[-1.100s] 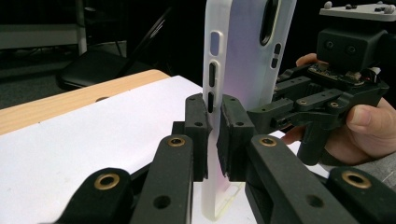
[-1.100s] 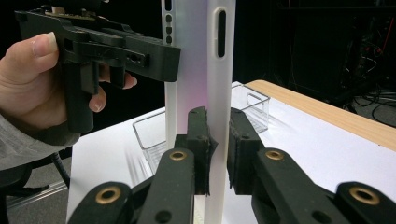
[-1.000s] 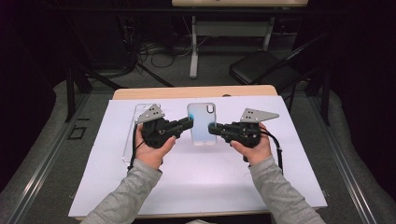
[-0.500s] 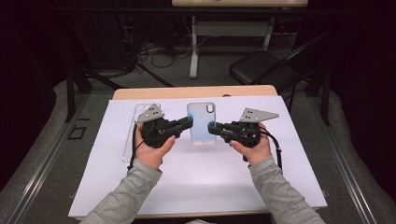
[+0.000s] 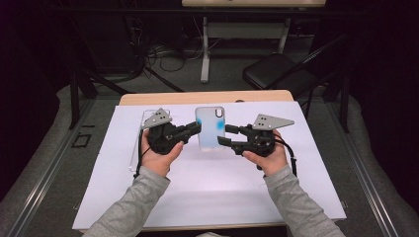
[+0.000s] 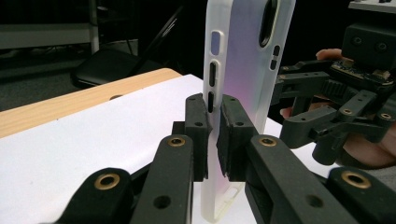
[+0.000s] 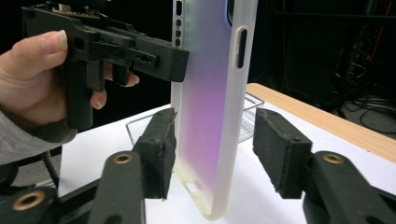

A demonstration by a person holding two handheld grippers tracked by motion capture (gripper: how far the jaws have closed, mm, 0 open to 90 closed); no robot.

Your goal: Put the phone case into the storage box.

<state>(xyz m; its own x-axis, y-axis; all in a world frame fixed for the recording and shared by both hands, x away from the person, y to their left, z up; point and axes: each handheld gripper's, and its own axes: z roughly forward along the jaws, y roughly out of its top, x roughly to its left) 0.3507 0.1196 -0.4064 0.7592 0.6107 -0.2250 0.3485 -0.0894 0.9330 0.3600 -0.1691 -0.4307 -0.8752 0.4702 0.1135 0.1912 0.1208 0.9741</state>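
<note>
The translucent iridescent phone case [image 6: 243,84] is clamped by the left gripper [image 6: 214,135]; the right gripper [image 7: 219,149], jaws just opened, is loose around it, so the case could be twisted free.

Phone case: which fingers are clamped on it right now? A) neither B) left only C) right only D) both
B: the left gripper has its fingers pressed on the edge of the phone case, while the right gripper, whose fingers have just been opening, has one finger clearly off the case.
</note>
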